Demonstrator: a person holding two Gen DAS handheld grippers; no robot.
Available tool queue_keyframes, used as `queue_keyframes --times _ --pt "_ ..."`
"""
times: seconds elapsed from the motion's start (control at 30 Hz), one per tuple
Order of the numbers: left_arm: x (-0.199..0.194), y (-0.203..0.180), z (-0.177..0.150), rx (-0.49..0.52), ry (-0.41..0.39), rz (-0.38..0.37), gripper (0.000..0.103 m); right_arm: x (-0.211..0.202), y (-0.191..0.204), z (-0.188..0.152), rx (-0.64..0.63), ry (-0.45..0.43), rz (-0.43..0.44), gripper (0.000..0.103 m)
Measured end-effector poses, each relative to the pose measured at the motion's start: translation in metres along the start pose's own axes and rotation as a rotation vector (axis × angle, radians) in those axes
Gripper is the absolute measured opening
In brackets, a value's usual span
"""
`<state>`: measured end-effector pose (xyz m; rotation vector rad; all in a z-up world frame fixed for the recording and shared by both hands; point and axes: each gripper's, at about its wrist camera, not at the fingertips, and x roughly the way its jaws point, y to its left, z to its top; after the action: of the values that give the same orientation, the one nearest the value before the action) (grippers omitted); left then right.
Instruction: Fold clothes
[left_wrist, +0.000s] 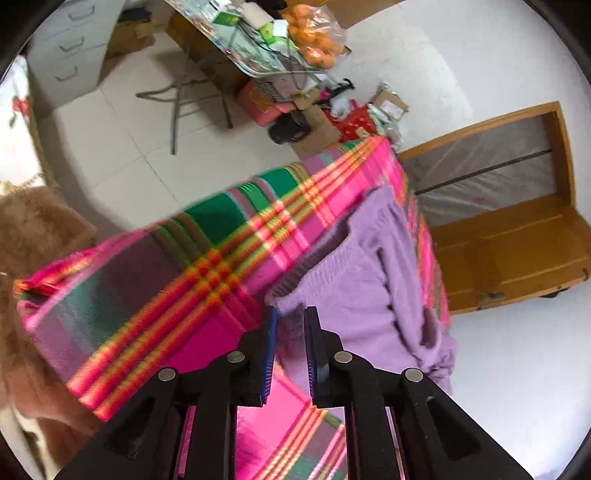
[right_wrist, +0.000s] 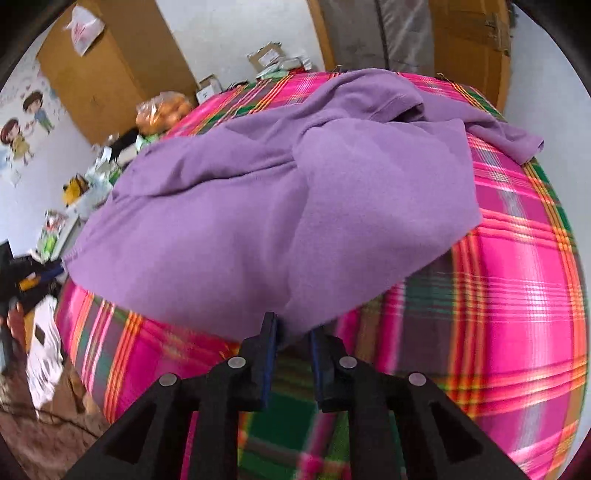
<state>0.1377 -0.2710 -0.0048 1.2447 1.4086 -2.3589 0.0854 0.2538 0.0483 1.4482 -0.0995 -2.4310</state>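
Observation:
A purple knit garment (right_wrist: 277, 206) lies crumpled on a surface covered with a pink, green and orange plaid cloth (right_wrist: 517, 295). Its near hem dips between the fingertips of my right gripper (right_wrist: 291, 326), whose jaws stand a little apart with a dark gap beside the fabric. In the left wrist view the same garment (left_wrist: 369, 266) stretches along the far side of the plaid cloth (left_wrist: 207, 266) and hangs over its edge. My left gripper (left_wrist: 291, 312) sits at the garment's near corner, jaws narrowly apart, the cloth's edge at the tips.
Pale tiled floor surrounds the plaid surface. A cluttered folding table with a bag of oranges (left_wrist: 317, 37) stands beyond it, boxes and bags beside it. A wooden door frame (left_wrist: 517, 240) is at right, brown fluffy fabric (left_wrist: 29, 236) at left. A wooden cabinet (right_wrist: 99, 74) stands against the wall.

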Motion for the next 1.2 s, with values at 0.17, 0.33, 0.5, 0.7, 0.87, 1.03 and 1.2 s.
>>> queue_keyframes --times 0.17,0.33,0.5,0.7,0.87,1.03,1.2 --pt "-0.014 -0.007 0.01 0.036 -0.047 0.036 0.016 -0.021 -0.001 0.006 -0.084 -0.005 0.031 0.017" --pt "-0.01 -0.034 0.02 0.117 -0.028 0.045 0.021 -0.053 -0.001 0.041 -0.087 -0.131 0.201 0.017" --pt "0.013 -0.086 0.038 0.253 0.02 0.081 0.024 -0.043 0.009 0.101 -0.117 -0.18 0.159 0.029" --pt "0.054 -0.15 0.053 0.505 0.073 0.14 0.025 0.011 0.012 0.176 -0.156 -0.125 0.124 0.043" --pt "0.106 -0.194 0.063 0.703 0.196 0.144 0.025 0.052 0.004 0.218 -0.092 -0.094 0.146 0.051" --pt "0.148 -0.228 0.069 0.834 0.232 0.18 0.025 0.093 0.014 0.249 -0.128 -0.039 0.14 0.055" --pt "0.184 -0.259 0.062 0.975 0.262 0.197 0.025 0.133 0.025 0.27 -0.187 0.037 0.102 0.057"
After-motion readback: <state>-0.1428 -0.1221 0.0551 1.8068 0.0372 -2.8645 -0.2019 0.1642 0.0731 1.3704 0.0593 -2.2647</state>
